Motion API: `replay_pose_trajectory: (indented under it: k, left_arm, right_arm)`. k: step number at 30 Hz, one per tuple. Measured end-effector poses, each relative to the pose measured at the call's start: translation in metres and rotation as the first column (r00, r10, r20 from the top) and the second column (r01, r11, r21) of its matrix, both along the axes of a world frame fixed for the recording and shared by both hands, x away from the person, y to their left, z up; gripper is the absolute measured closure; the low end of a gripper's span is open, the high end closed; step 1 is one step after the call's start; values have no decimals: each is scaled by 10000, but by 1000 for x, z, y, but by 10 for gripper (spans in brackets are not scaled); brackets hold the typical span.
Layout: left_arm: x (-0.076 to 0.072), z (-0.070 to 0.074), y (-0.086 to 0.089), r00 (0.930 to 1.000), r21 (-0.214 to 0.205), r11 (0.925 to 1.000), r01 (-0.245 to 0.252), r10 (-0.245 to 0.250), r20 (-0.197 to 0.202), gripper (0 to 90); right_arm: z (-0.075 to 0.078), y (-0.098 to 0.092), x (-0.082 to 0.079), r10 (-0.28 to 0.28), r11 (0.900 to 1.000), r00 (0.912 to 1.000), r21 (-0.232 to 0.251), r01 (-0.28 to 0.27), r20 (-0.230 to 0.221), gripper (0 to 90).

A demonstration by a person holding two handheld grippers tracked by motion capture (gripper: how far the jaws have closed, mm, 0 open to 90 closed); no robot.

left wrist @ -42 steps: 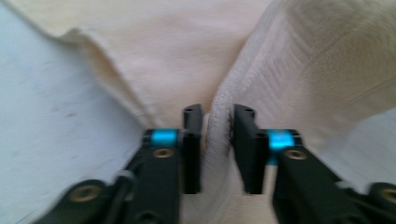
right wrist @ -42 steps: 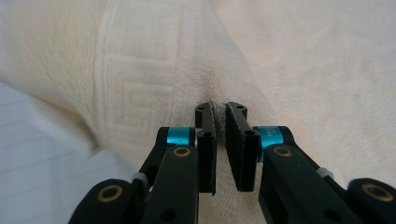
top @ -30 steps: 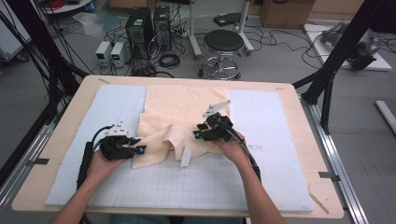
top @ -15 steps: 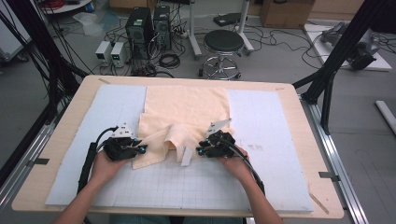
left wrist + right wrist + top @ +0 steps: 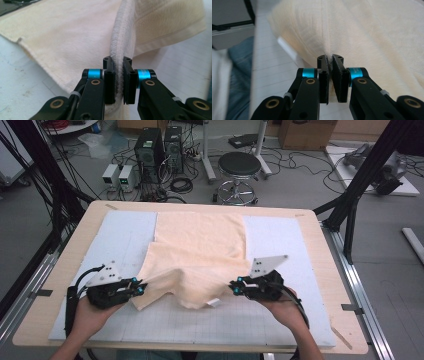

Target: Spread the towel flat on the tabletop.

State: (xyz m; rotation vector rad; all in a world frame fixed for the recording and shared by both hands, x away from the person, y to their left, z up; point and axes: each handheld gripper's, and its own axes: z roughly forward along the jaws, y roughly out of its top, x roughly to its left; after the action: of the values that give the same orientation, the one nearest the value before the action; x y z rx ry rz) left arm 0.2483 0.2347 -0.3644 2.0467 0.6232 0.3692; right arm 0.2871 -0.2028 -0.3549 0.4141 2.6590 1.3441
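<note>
1. Cream-coloured terry towel (image 5: 200, 252) is lying on the light blue mat (image 5: 125, 232) of the wooden table (image 5: 320, 235), with its long axis running from the person toward the far edge.
2. Its near part is being folded and lifted, and the cloth is sagging between the two corners. It is looking soft and fluffy, with a stitched hem and a small white label.
3. Left gripper (image 5: 139, 287) has just been closing, and its jaws are pinching the near left hem edge.
4. Right gripper (image 5: 235, 287) has just been closing too, and it is clamping the near right corner.
</note>
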Motion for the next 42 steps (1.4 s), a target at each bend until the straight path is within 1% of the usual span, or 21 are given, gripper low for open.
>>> replay_pose_trajectory:
  k: [1, 3, 5, 7, 9, 11, 13, 15, 16, 18, 19, 20, 23, 24, 26, 28, 31, 34, 37, 40, 42]
  left_arm:
    - [-9, 6, 1, 9998, 59, 9998, 176, -176, 45, 824]
    - [-28, 19, 3, 9982, 50, 9985, 536, -537, 255, 823]
    - [-40, 31, 6, 9940, -131, 9939, 1097, -1097, 26, 810]
    - [-45, 36, 7, 9894, -372, 9888, 1445, -1449, -85, 735]
    - [-43, 32, 5, 9894, -321, 9890, 1441, -1446, -135, 650]
    - [-33, 19, 3, 9894, -285, 9898, 1395, -1404, -363, 629]
    - [-20, 0, 1, 9897, -149, 9907, 1353, -1358, -452, 596]
    - [-5, -21, -2, 9872, -100, 9905, 1370, -1374, -814, 590]
    - [2, -31, -3, 9875, 18, 9911, 1334, -1327, -854, 585]
    - [19, -46, -5, 9868, 422, 9916, 1222, -1168, -1121, 575]
    - [26, -52, -6, 9879, 602, 9921, 1101, -1026, -1160, 561]
    - [33, -57, -6, 9869, 752, 9914, 1074, -972, -1284, 549]
    - [47, -69, -8, 9798, 1118, 9872, 1137, -928, -1770, 556]
    - [49, -73, -9, 9761, 1182, 9852, 1242, -998, -1933, 586]
    - [47, -75, -7, 9823, 1066, 9884, 1082, -897, -1646, 687]
    - [47, -74, -6, 9753, 976, 9884, 1167, -955, -1993, 843]
    - [39, -69, -9, 9750, 1189, 9842, 1310, -1063, -1949, 870]
    - [21, -55, -8, 9768, 810, 9844, 1563, -1419, -1602, 873]
    - [-3, -40, -5, 9751, 495, 9814, 1854, -1775, -1326, 873]
    - [-26, -32, -1, 9703, 210, 9765, 2145, -2105, -1194, 870]
    - [-34, -31, 2, 9686, 105, 9743, 2248, -2223, -1110, 837]
  right_arm:
    - [6, -4, -10, 154, 9999, 9998, -43, -153, 131, 842]
    - [19, -11, -30, 581, 9982, 9983, 109, -582, 74, 842]
    - [31, -16, -49, 1038, 9939, 9943, 348, -1046, 251, 817]
    - [42, -19, -60, 1043, 9930, 9935, 513, -1065, 449, 783]
    - [42, -18, -58, 930, 9951, 9944, 296, -946, 497, 753]
    - [28, -12, -47, 757, 9971, 9969, -65, -756, 230, 728]
    - [6, -5, -32, 432, 9982, 9990, -414, -429, 64, 694]
    - [-18, 2, -15, 273, 9978, 9989, -585, -295, -383, 681]
    - [-29, 5, -8, 134, 9970, 9990, -754, -166, -435, 660]
    - [-48, 11, 5, -60, 9928, 9980, -1202, -16, -627, 639]
    - [-56, 13, 10, -247, 9900, 9983, -1401, 171, -522, 627]
    - [-61, 14, 16, -339, 9881, 9970, -1523, 231, -691, 627]
    - [-74, 16, 28, -527, 9768, 9929, -2124, 291, -1063, 641]
    - [-77, 16, 30, -499, 9790, 9919, -2024, 253, -1171, 669]
    - [-79, 13, 31, -536, 9838, 9903, -1766, 304, -1283, 771]
    - [-80, 10, 30, -366, 9879, 9882, -1547, 134, -1484, 853]
    - [-77, 9, 27, -137, 9894, 9879, -1450, -90, -1547, 869]
    - [-68, 8, 13, 85, 9902, 9904, -1367, -275, -1382, 871]
    - [-58, 3, -6, 426, 9929, 9914, -1052, -558, -1237, 870]
    - [-49, -3, -25, 1008, 9930, 9867, -488, -1078, -1278, 844]
    - [-44, -9, -34, 1082, 9938, 9863, -128, -1107, -1241, 800]
